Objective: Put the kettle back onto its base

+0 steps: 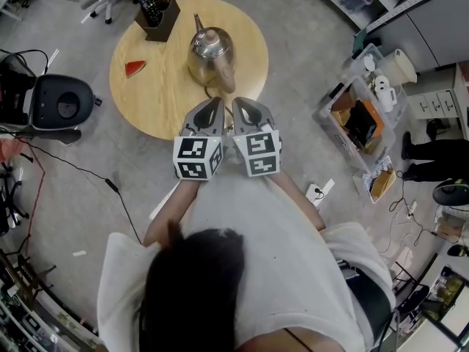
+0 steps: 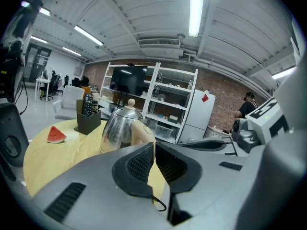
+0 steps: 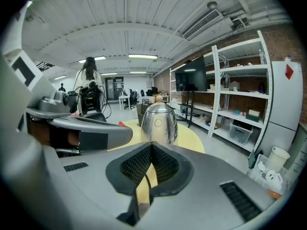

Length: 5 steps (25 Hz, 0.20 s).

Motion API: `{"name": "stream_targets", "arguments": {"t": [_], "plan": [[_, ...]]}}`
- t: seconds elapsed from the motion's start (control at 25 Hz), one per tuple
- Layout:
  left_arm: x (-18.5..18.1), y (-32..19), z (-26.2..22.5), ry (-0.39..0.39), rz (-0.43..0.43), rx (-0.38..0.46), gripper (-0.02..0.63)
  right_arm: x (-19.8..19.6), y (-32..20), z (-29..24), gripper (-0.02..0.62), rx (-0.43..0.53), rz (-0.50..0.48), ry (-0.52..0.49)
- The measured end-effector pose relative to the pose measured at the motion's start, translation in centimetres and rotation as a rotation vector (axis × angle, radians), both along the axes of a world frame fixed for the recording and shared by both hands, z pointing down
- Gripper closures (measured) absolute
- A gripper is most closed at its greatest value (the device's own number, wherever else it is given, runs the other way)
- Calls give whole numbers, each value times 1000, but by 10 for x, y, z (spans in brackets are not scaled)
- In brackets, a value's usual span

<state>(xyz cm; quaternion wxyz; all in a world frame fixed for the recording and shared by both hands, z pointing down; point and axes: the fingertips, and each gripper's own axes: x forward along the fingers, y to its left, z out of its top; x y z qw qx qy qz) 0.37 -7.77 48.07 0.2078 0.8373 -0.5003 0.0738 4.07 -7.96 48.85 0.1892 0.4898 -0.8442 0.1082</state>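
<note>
Kettle (image 1: 211, 53) upright on round table (image 1: 150, 97).
Left gripper (image 1: 215, 104) and right gripper (image 1: 239, 104): jaws together, empty, side by side at table's near edge, apart from kettle.

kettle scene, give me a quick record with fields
kettle: upright on the table, untouched
base: cannot make out
left gripper: shut, empty, at the table's near edge
right gripper: shut, empty, beside the left one
melon slice: left of the kettle in the head view
remote holder: at the table's far edge
</note>
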Motion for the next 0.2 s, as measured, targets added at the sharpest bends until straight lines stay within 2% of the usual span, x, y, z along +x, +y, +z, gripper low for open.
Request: {"name": "stream_targets", "arguments": {"t": [0.2], "plan": [[0,1,-1,2,2,-1,571,-2,2,1,569,-6,-6,-4]]}}
